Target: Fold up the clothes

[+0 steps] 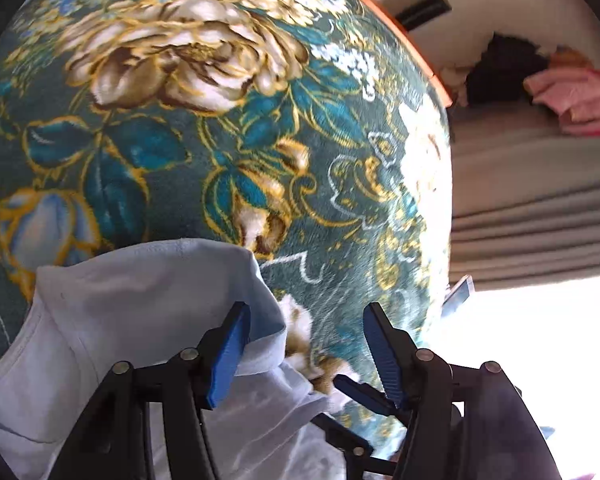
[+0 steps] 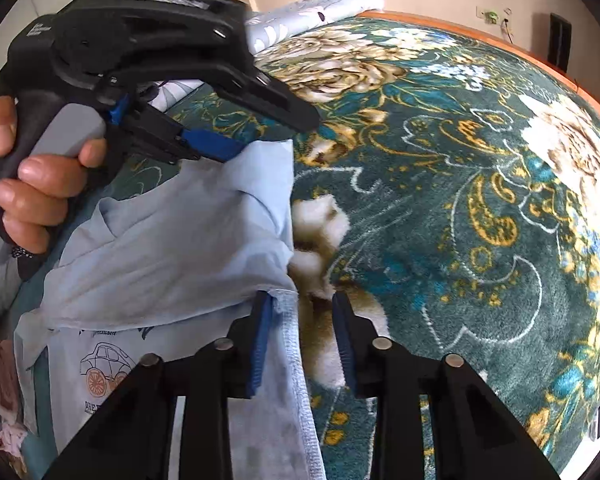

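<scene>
A light blue T-shirt (image 2: 172,240) with a car print (image 2: 100,372) lies partly folded on a teal floral blanket (image 2: 440,200). My right gripper (image 2: 303,336) stands at the shirt's stitched hem (image 2: 290,344). The hem rests against the left pad and the right pad is apart from it, over the blanket. A hand (image 2: 40,184) holds my left gripper (image 2: 260,136) at the shirt's far corner. In the left wrist view the left gripper (image 1: 306,344) has its jaws wide apart, and a fold of the shirt (image 1: 140,300) lies beside its left pad.
The blanket covers a bed with an orange wooden edge (image 2: 500,40). A pale patterned pillow or sheet (image 2: 320,8) lies at the far end. Beyond the bed are pink clothes (image 1: 572,100), a dark heap (image 1: 500,72) and grey folds of fabric (image 1: 540,208).
</scene>
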`<state>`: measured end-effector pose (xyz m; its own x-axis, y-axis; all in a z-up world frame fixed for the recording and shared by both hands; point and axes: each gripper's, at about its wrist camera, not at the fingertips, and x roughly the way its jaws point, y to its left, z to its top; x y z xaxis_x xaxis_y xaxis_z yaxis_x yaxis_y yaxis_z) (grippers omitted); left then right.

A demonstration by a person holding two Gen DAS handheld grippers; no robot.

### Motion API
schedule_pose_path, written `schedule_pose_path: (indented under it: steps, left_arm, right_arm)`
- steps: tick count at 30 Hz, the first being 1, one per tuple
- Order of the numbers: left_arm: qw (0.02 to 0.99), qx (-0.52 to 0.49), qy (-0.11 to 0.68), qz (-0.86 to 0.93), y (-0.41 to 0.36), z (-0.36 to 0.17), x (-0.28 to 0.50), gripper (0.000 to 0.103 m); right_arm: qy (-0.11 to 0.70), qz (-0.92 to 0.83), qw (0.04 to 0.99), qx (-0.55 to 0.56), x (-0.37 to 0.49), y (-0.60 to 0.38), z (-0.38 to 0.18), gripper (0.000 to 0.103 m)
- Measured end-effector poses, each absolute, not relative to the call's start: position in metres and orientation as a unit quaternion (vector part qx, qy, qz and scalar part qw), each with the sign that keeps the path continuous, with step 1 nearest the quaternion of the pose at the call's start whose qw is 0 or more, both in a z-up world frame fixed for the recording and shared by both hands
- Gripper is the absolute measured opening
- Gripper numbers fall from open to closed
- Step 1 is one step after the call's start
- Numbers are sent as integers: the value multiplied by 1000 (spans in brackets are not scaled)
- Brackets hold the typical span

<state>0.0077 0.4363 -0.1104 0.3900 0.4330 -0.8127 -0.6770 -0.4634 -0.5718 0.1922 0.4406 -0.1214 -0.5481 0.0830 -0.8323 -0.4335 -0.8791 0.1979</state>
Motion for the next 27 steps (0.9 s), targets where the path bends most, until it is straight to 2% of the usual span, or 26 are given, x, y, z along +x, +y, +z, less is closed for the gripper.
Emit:
schedule_pose_path:
  steps: [2, 3, 4, 5, 6, 7, 11, 16, 19, 21, 23, 25, 26, 27]
  left_arm:
    - [502, -652, 114, 557, 442, -113, 11, 60]
    - [500, -648, 118, 562, 442, -114, 11, 52]
    - [500, -646, 119, 564, 443, -116, 10, 43]
    - [498, -645, 120, 567, 443, -116, 9, 23]
    - [496, -641, 120, 574, 443, -116, 7, 7]
    - [494, -635, 120, 581, 442, -115, 6, 3]
    - [499, -603, 74, 619, 438, -106, -7, 2]
    - [439, -616, 102, 646, 444, -131, -19, 0]
    - [427, -628, 51, 649, 428, -126, -28, 1]
    - [419, -621, 26, 662, 411, -113, -30, 2]
    - [416, -608, 4, 676, 384, -93, -30, 2]
    - [402, -594, -10, 696, 345, -74, -25, 6]
    - [393, -588, -17, 707, 322, -67, -20, 14]
    - [380, -583, -22, 718, 295, -60, -15, 27]
  right_arm:
    - [188, 858, 141, -456, 190, 437, -123, 18]
    - [184, 860, 137, -457, 190, 436, -123, 14]
    - [180, 861, 134, -457, 190, 434, -123, 9]
    - [176, 862, 130, -457, 190, 433, -123, 7]
    - [176, 864, 130, -454, 191, 433, -122, 6]
    - [181, 865, 131, -449, 194, 434, -121, 5]
    - [177, 874, 138, -431, 210, 433, -112, 4]
    - [188, 859, 147, -453, 212, 433, -128, 3]
    - [193, 855, 144, -460, 213, 435, -126, 4]
    - [191, 853, 146, -463, 216, 437, -119, 12]
    - [200, 851, 163, -458, 228, 442, -111, 25]
    - [214, 847, 185, -449, 242, 445, -100, 30]
    - [224, 845, 197, -443, 251, 446, -95, 30]
    - [240, 841, 206, -438, 258, 447, -91, 31]
